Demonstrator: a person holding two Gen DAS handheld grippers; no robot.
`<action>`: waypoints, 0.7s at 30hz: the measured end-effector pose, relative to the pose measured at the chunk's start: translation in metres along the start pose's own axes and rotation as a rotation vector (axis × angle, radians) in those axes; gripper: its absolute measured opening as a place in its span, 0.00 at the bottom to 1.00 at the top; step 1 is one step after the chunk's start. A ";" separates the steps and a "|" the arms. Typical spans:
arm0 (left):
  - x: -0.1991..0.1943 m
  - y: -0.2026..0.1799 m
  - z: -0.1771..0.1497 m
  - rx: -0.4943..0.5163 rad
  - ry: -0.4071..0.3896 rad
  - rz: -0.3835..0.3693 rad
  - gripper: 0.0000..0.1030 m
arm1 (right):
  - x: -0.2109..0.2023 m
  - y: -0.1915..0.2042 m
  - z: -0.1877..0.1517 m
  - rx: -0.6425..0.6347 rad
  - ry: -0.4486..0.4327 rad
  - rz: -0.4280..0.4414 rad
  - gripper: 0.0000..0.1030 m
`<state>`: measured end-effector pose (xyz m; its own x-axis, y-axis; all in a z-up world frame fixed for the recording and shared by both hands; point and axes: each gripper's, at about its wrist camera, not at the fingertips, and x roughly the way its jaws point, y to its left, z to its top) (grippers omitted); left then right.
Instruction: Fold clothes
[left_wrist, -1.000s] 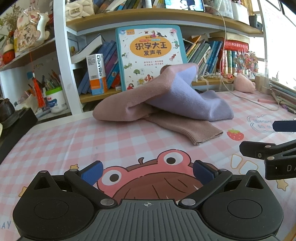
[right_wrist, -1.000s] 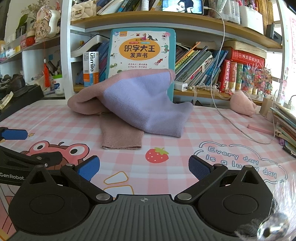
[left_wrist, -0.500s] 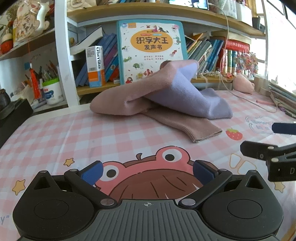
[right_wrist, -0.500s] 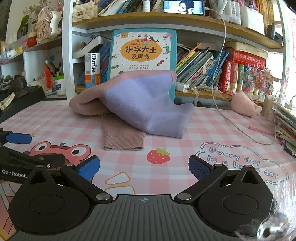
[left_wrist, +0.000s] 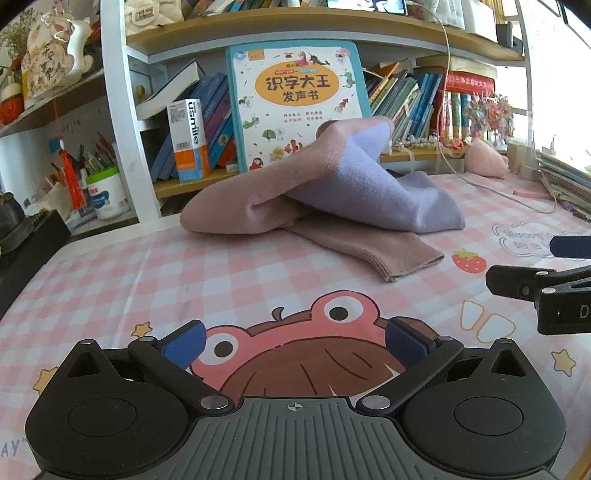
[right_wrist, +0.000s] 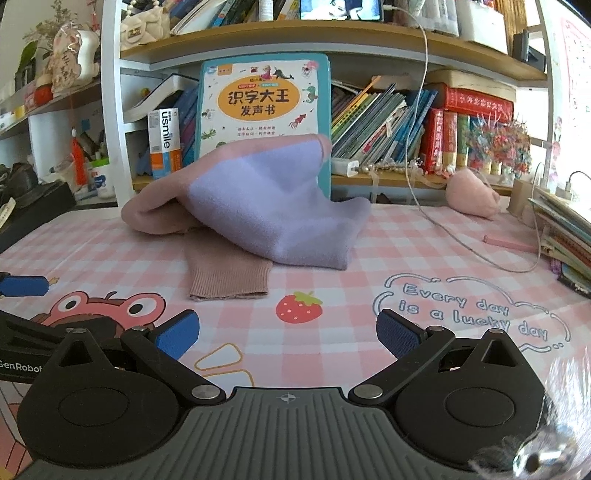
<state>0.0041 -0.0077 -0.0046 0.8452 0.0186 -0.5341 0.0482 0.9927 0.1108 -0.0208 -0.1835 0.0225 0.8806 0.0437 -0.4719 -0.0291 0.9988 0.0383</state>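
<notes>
A pink and lilac knit sweater (left_wrist: 325, 192) (right_wrist: 258, 206) lies bunched at the far side of the checked table mat, propped against a tall picture book. One pink ribbed sleeve (left_wrist: 373, 247) (right_wrist: 227, 273) stretches toward me. My left gripper (left_wrist: 293, 341) hovers open over the frog print, well short of the sleeve, with nothing between its blue pads. My right gripper (right_wrist: 288, 332) is open too, near the strawberry print and just short of the cuff. Each gripper shows at the edge of the other's view.
The picture book (right_wrist: 264, 107) stands on a low shelf full of books (right_wrist: 399, 125) behind the sweater. A white cable (right_wrist: 454, 236) and a pink pen (right_wrist: 509, 243) lie at the right, by a stack of books (right_wrist: 565, 236). A black box (left_wrist: 26, 251) sits at the left edge.
Both views have shifted slightly, with the sweater sitting a little lower and nearer in the left wrist view. The sweater itself has not moved. Both grippers stayed open.
</notes>
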 end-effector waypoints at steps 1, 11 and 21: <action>0.000 0.000 0.000 -0.002 0.000 -0.001 1.00 | 0.001 0.001 0.000 -0.003 0.005 -0.001 1.00; 0.003 0.000 0.000 0.000 0.013 -0.017 1.00 | 0.001 0.005 0.000 -0.030 0.010 0.002 1.00; 0.000 -0.003 0.000 0.015 -0.004 -0.003 1.00 | 0.001 0.006 0.000 -0.039 0.011 0.027 1.00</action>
<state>0.0035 -0.0102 -0.0048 0.8472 0.0149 -0.5310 0.0588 0.9908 0.1216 -0.0200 -0.1779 0.0220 0.8742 0.0706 -0.4804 -0.0711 0.9973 0.0171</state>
